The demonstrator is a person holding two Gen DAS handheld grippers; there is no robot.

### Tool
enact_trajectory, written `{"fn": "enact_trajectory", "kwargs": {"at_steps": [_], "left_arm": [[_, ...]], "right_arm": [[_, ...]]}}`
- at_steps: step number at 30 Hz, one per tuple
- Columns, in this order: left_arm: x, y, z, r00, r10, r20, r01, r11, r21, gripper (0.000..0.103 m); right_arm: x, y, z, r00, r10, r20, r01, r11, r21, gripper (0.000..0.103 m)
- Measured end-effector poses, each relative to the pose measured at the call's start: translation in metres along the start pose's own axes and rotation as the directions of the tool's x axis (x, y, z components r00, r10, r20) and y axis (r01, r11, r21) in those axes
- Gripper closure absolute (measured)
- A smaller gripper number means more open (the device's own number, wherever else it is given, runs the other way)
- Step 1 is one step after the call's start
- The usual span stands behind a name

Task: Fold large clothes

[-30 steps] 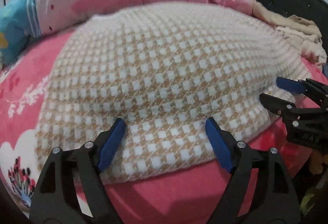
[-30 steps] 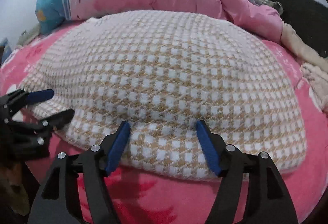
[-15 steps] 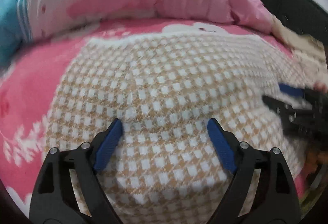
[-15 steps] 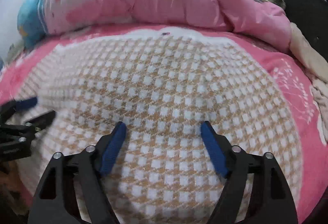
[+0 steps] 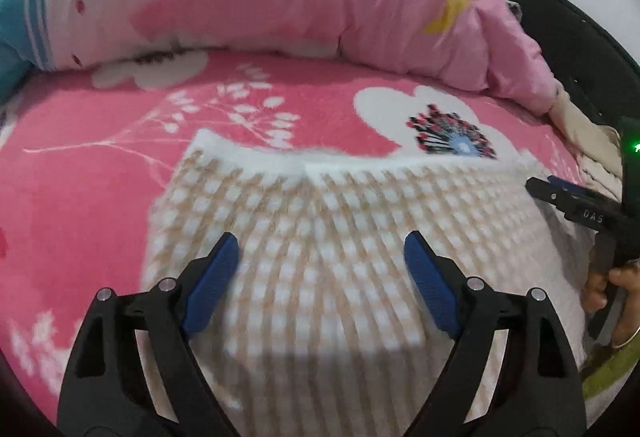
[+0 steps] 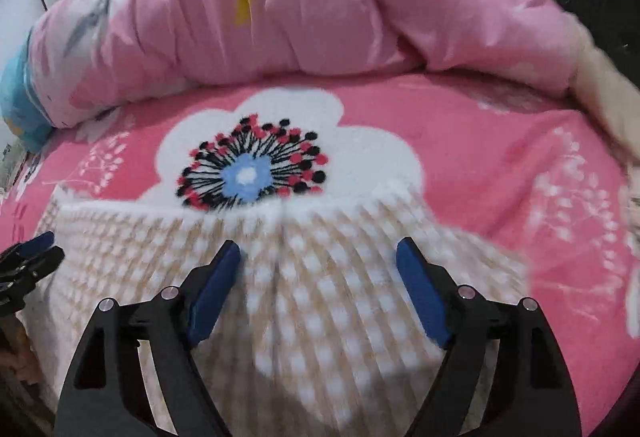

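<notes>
Pink bed [image 5: 80, 237]; both grippers tilted down.

A bed spread with a fuzzy pink blanket [image 6: 500, 157], printed with white flowers and sprigs. Flat on it, near side, lies a tan-and-white checked knit garment [image 6: 328, 301], its far edge straight. Along the far side, a rumpled pink quilt [image 6: 320, 9] is heaped; cream cloth [image 5: 588, 133] lies bunched at the right.
</notes>
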State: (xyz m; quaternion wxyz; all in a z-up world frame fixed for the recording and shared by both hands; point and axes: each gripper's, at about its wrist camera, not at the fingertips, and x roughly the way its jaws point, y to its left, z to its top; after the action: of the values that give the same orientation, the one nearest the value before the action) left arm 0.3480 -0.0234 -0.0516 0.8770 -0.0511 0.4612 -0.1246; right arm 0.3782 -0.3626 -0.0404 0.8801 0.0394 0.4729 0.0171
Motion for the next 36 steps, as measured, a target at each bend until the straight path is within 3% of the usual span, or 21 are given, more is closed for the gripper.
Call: {"fn": "enact_trajectory", "kwargs": {"at_steps": [4,7,10,11,14,16,17,20,22,25,28,29,31,33,36], "left_arm": [[-0.048,-0.017,-0.040,0.996,-0.052,0.072,0.046,0.995,0.090,0.020],[-0.027,-0.016,-0.073,0.999,-0.041,0.014,0.040,0.996,0.075,0.019],[-0.031,-0.027,-0.088,0.996,0.042,0.074,-0.050,0.993,0.105,0.019],[-0.039,-0.033,-0.088,0.995,0.052,0.084,-0.061,0.992,0.107,0.019],[-0.075,-0.053,-0.103,0.986,-0.025,0.167,0.003,0.991,0.132,0.019],[-0.066,-0.064,-0.116,0.991,-0.022,0.132,0.002,0.988,0.153,0.019],[-0.048,-0.069,-0.123,0.998,-0.001,0.067,-0.010,0.988,0.153,0.018],[-0.041,-0.084,-0.138,0.989,0.102,0.104,-0.123,0.965,0.231,0.017],[-0.059,-0.080,-0.137,0.994,0.068,0.090,-0.084,0.977,0.194,0.017],[-0.085,-0.057,-0.142,0.990,0.030,0.139,-0.044,0.994,0.100,0.016],[-0.056,-0.023,-0.148,0.999,0.018,0.030,-0.016,0.999,-0.046,0.014],[-0.050,-0.020,-0.150,0.999,0.015,0.032,-0.013,0.998,-0.059,0.014],[-0.056,-0.028,-0.150,0.997,0.048,0.062,-0.047,0.999,-0.023,0.014],[-0.072,-0.041,-0.153,0.997,0.022,0.075,-0.023,1.000,0.014,0.014],[-0.106,-0.056,-0.165,0.991,0.012,0.131,-0.019,0.998,0.052,0.014]], "right_arm": [[-0.062,0.017,-0.060,0.994,0.065,0.087,-0.060,0.996,-0.063,0.025],[-0.041,0.028,-0.098,1.000,0.022,0.020,-0.020,0.996,-0.086,0.024],[-0.045,0.039,-0.107,0.997,-0.059,0.044,0.062,0.995,-0.083,0.023],[-0.053,0.041,-0.107,0.997,-0.054,0.047,0.057,0.996,-0.074,0.023],[-0.082,0.060,-0.121,0.993,0.021,0.116,-0.010,0.996,-0.094,0.023],[-0.073,0.077,-0.137,0.995,0.031,0.091,-0.017,0.989,-0.146,0.023],[-0.067,0.082,-0.145,0.995,0.000,0.099,0.017,0.987,-0.163,0.023],[-0.070,0.068,-0.146,0.996,0.041,0.077,-0.033,0.994,-0.107,0.023],[-0.093,0.054,-0.143,0.995,0.039,0.095,-0.032,0.997,-0.075,0.023],[-0.116,0.026,-0.158,0.985,-0.059,0.162,0.070,0.995,-0.064,0.023],[-0.082,-0.004,-0.175,0.998,-0.055,0.030,0.054,0.998,0.023,0.023],[-0.076,-0.005,-0.180,0.998,-0.056,0.026,0.055,0.998,0.010,0.023],[-0.089,0.006,-0.180,0.995,-0.092,0.041,0.092,0.996,-0.014,0.023],[-0.114,0.018,-0.183,0.997,-0.028,0.077,0.030,0.999,-0.026,0.023],[-0.148,0.032,-0.200,0.993,-0.001,0.122,0.008,0.998,-0.058,0.021]]}}
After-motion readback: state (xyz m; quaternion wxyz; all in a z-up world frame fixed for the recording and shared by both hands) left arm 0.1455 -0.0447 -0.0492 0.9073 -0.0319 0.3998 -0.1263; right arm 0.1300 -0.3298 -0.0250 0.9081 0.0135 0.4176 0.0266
